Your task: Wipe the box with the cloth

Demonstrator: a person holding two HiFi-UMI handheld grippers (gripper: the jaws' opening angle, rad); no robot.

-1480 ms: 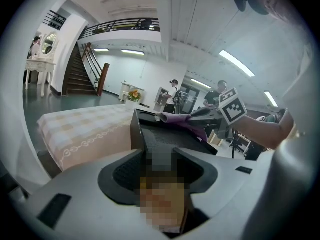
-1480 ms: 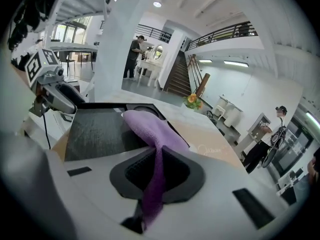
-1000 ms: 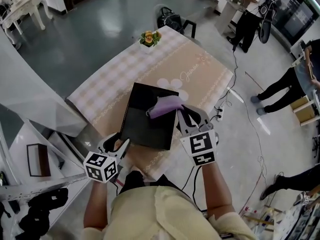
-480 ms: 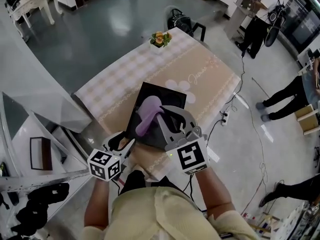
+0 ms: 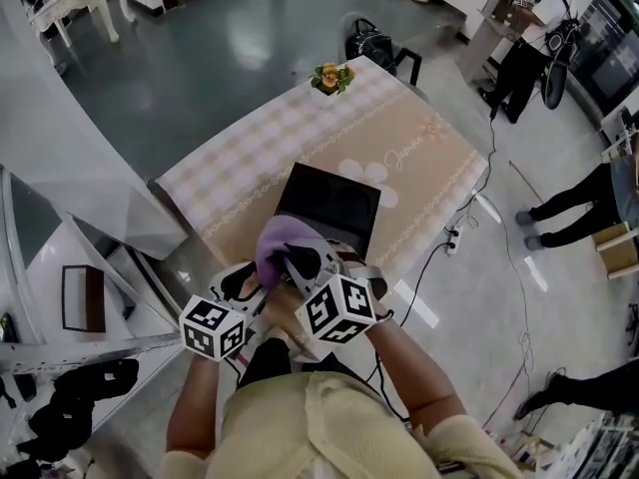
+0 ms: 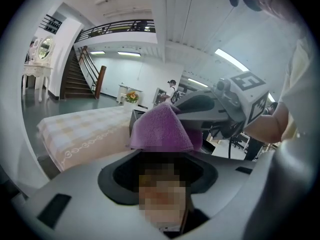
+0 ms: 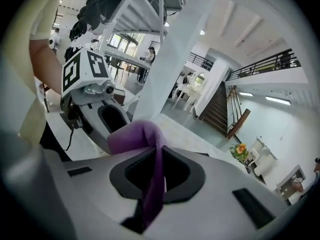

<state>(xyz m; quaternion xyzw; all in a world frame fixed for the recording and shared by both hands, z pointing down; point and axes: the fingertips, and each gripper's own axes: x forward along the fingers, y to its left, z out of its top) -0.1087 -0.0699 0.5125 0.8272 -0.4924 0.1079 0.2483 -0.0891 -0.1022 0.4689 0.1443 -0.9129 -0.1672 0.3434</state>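
Pinching the purple terry cloth [image 5: 275,249] firmly, the right gripper [image 5: 292,263] presses it on the near edge of the flat black box [image 5: 334,203] for wiping; the left gripper [image 5: 238,285] hovers just left, jaws apart, empty.

A: Fig. key, colours only. Cloth [image 5: 283,250]?
B: Plain purple. Box [image 5: 334,204]: black, no pattern.
A: Tablecloth [image 5: 429,153]?
B: Beige centre w/ white flower motifs & script; pale pink-and-white check at the borders, white scroll trim.
A: Grippers?
B: Left gripper [image 5: 242,285] & right gripper [image 5: 295,264]: lt grey shells, black insets. Marker cubes [image 5: 339,310]: white w/ black square patterns.
A: Misc.?
B: Flowers [image 5: 330,75]: orange/yellow, green lvs. Floor [image 5: 230,58]: grey-blue, glossy. Shirt [image 5: 329,422]: pale yellow.
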